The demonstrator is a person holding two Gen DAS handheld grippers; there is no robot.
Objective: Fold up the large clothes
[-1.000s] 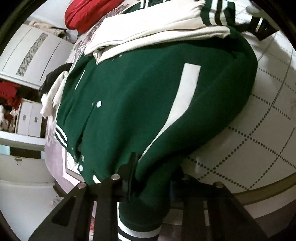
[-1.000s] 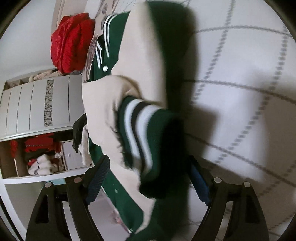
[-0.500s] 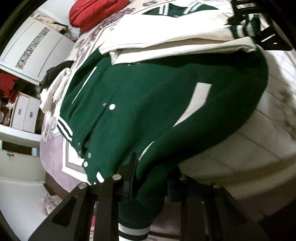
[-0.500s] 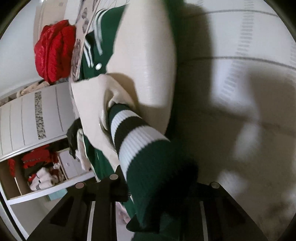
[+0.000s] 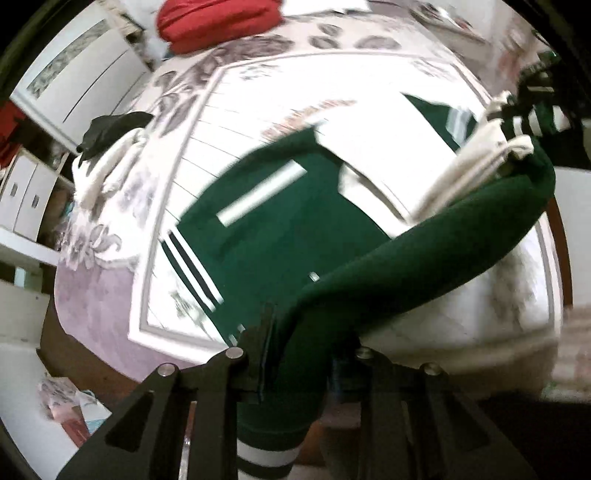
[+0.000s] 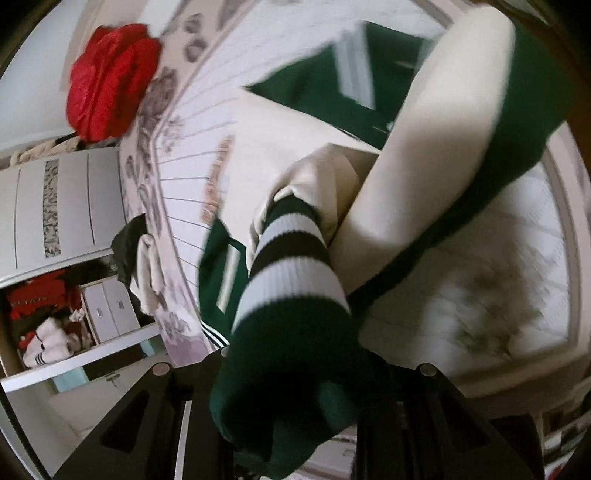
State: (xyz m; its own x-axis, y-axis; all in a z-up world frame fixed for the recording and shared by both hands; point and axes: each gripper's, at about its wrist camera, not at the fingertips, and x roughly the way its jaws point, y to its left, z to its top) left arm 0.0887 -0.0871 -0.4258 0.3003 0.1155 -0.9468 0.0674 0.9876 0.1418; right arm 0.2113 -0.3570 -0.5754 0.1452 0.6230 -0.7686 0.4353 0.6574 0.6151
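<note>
A dark green varsity jacket [image 5: 280, 229] with cream sleeves and striped ribbing lies partly on the bed and partly lifted. My left gripper [image 5: 299, 350] is shut on its green hem edge, with the striped ribbing hanging below the fingers. My right gripper [image 6: 291, 373] is shut on the striped green-and-white cuff [image 6: 291, 258] and on green fabric bunched with it. The cream sleeve [image 6: 436, 147] runs up from there. The right gripper shows at the far right of the left wrist view [image 5: 532, 107]. The jacket hangs as a raised fold between both grippers.
The bed cover [image 5: 229, 122] is white with grey flower print and a purple border. A red garment [image 5: 218, 18] lies at the far end. A black and white clothes pile [image 5: 107, 147] sits at the bed's left edge. White cabinets and shelves [image 6: 55, 206] stand beyond.
Both grippers have lifted their jacket edges well above the bed. The views now look down on the bed cover, and the jacket's near half is raised and drawn over the rest.
</note>
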